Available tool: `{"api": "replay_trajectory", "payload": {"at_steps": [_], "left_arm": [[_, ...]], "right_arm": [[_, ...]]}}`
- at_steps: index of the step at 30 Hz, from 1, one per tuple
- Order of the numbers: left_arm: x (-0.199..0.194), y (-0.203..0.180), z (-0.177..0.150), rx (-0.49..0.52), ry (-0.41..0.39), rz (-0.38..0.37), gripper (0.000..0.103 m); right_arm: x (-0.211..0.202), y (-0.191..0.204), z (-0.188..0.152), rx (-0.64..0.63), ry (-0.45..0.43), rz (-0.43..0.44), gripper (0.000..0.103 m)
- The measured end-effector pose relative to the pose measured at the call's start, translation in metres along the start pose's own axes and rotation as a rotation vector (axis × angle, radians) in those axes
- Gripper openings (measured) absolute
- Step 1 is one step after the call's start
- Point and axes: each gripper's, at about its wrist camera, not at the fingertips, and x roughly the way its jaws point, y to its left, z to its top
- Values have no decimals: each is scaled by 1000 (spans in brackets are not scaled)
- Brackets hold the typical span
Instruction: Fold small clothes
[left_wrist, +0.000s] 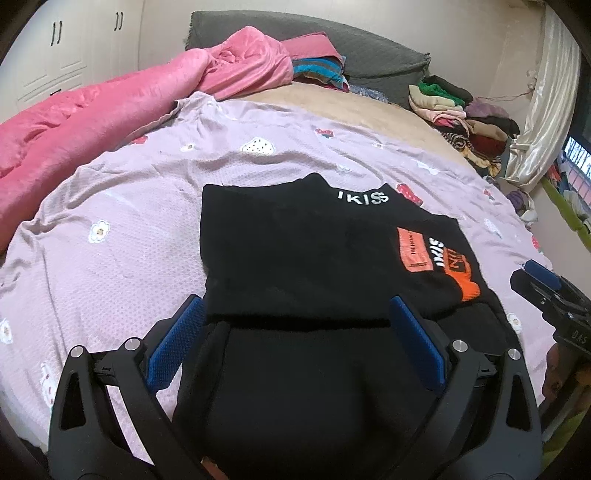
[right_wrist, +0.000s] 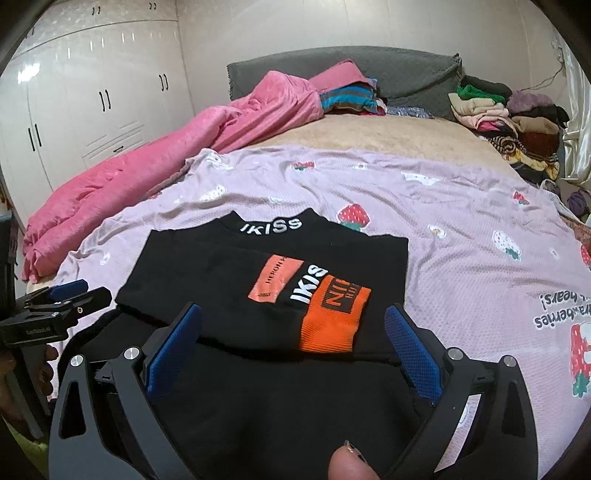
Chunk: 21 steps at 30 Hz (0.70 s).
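A black top (left_wrist: 295, 240) printed "IKISS" lies partly folded on the lilac strawberry-print spread (left_wrist: 110, 229). Its sleeve with an orange cuff (right_wrist: 328, 321) is laid across the body. My left gripper (left_wrist: 297, 310) is open, its blue pads wide apart over the near left part of the top. My right gripper (right_wrist: 293, 317) is open too, hovering over the near edge just below the orange cuff. Neither grips cloth. Each gripper shows in the other's view: the right gripper (left_wrist: 539, 277) at the right edge, the left gripper (right_wrist: 70, 291) at the left edge.
A pink blanket (left_wrist: 92, 110) is heaped along the bed's left side. Folded clothes (left_wrist: 461, 118) are piled at the far right by a curtain. A grey headboard (right_wrist: 369, 70) and white wardrobes (right_wrist: 92, 103) stand behind. A fingertip (right_wrist: 347, 465) shows at the bottom edge.
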Motion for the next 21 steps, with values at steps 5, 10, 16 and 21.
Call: {"api": "replay_trajectory", "payload": {"at_steps": [5, 10, 16, 21], "left_arm": [[-13, 0, 0, -13, -16, 0, 93], [-27, 2, -2, -20, -34, 3, 93], [-41, 4, -5, -26, -45, 8, 93], [-57, 10, -9, -30, -60, 22, 93]], "right_arm": [[-18, 2, 2, -6, -29, -2, 99], [-33, 2, 0, -14, -49, -6, 99], [-49, -1, -2, -18, -62, -10, 99], [-64, -5, -6, -20, -74, -9, 99]]}}
